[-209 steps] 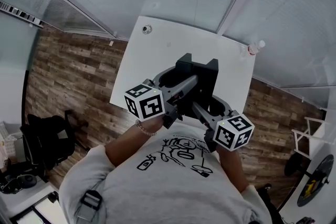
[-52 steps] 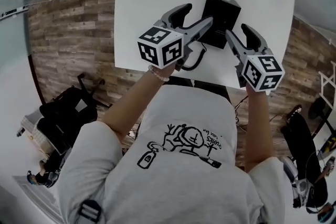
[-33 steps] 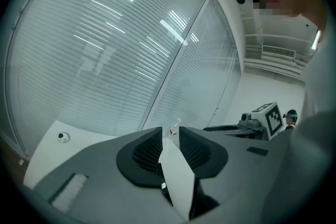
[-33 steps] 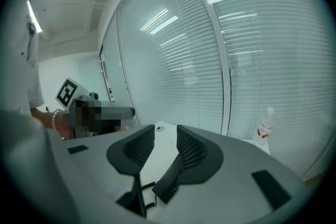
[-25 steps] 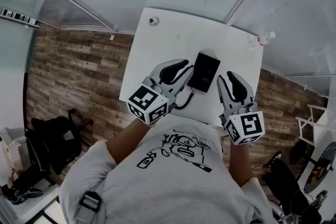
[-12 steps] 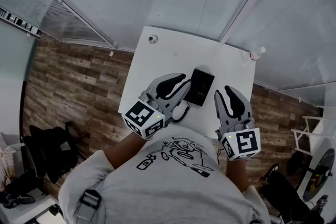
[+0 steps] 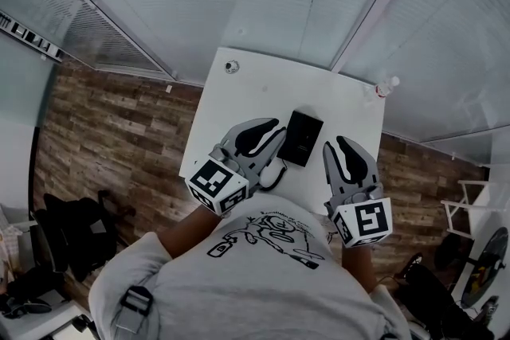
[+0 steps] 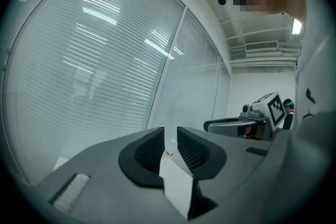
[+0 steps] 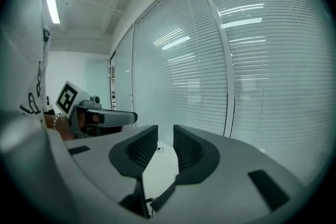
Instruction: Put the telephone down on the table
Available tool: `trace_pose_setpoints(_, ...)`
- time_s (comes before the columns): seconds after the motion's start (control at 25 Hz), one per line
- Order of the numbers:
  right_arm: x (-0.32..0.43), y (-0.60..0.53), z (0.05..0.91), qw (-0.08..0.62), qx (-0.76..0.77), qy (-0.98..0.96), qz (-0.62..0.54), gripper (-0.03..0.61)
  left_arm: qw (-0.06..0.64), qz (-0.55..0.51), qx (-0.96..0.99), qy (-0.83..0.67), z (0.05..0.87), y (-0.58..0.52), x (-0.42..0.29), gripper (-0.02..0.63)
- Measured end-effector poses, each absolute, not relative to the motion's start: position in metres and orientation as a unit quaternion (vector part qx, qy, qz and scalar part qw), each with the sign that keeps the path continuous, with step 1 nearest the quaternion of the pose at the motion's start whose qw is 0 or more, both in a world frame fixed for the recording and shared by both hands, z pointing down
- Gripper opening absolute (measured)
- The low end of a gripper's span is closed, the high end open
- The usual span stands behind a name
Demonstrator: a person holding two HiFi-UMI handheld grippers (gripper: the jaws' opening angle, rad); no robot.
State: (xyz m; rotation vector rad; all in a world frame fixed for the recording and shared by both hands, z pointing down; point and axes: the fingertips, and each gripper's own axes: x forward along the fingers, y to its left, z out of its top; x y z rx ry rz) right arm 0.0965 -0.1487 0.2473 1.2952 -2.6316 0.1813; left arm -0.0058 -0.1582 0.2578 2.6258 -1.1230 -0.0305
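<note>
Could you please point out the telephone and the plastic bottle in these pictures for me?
telephone (image 7: 303, 138), head view, middle of its black top face.
plastic bottle (image 7: 385, 85), head view, middle of its clear body.

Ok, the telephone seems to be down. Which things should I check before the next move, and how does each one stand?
1. Telephone lies flat on the table: ok.
2. Left gripper empty: ok, shut, nothing between its jaws.
3. Right gripper empty: ok, its jaws have just been closing, with nothing between them.
4. Both grippers apart from the telephone: ok in the head view.
5. Cord free of the left gripper: cannot tell, it lies close beside it.
6. Bottle away from the telephone: ok, at the table's far corner.
</note>
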Motion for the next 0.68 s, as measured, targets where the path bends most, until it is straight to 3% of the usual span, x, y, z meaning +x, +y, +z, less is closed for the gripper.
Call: trace_pose_setpoints(0.68, 0.107, -0.171, 0.244, 0.086, 0.451, -0.885, 0.069, 0.084, 0.145, -0.014, 0.909, -0.391, 0.253, -0.171, 0.001, 0.074)
